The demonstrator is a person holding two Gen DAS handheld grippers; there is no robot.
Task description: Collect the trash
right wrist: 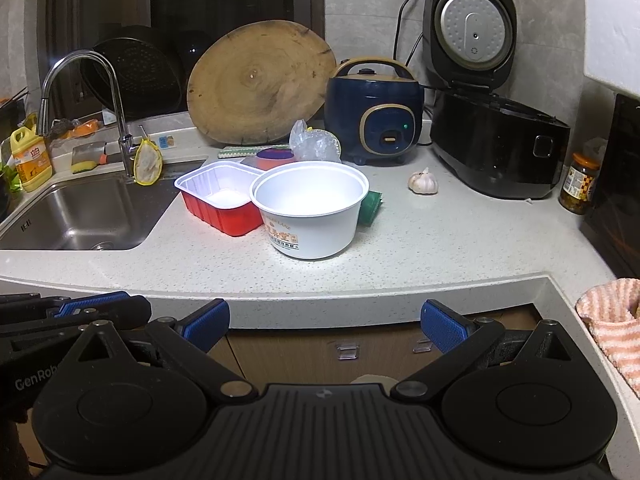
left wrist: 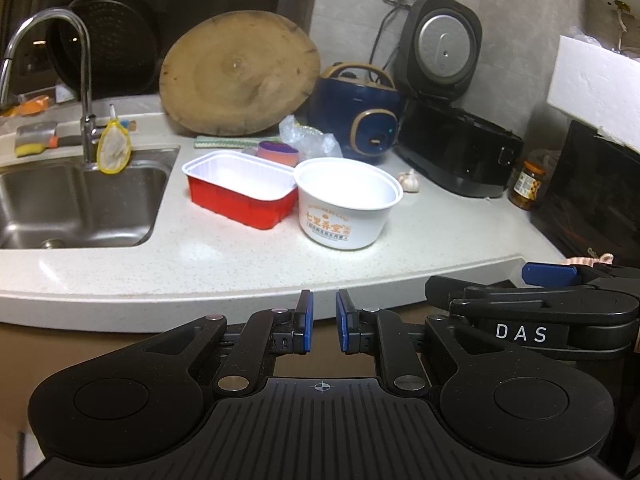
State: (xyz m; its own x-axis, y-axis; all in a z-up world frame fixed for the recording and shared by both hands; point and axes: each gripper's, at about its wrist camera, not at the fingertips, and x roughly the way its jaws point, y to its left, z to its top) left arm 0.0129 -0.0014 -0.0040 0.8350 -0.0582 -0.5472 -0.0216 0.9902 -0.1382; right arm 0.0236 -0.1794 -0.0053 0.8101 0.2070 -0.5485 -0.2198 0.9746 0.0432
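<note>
A red takeaway tray (left wrist: 240, 190) with a white inside and an empty white paper bowl (left wrist: 348, 204) stand side by side on the speckled counter (left wrist: 200, 264). Behind them lie a crumpled clear plastic bag (left wrist: 308, 140) and an orange-and-purple tub (left wrist: 278, 152). My left gripper (left wrist: 325, 320) hovers in front of the counter edge, its blue pads a narrow gap apart with nothing between them. In the right wrist view the tray (right wrist: 216, 200) and bowl (right wrist: 312, 212) sit ahead, a green item (right wrist: 370, 208) behind the bowl. My right gripper (right wrist: 324, 322) stands wide open and empty, short of the counter edge.
A steel sink (left wrist: 76, 204) with a faucet (left wrist: 84, 80) lies to the left. A round wooden board (left wrist: 240, 76), a blue cooker (left wrist: 360, 116) and an open black rice cooker (left wrist: 456, 152) line the back. A garlic bulb (right wrist: 423, 182), a jar (right wrist: 580, 188) and a striped towel (right wrist: 612, 320) sit right.
</note>
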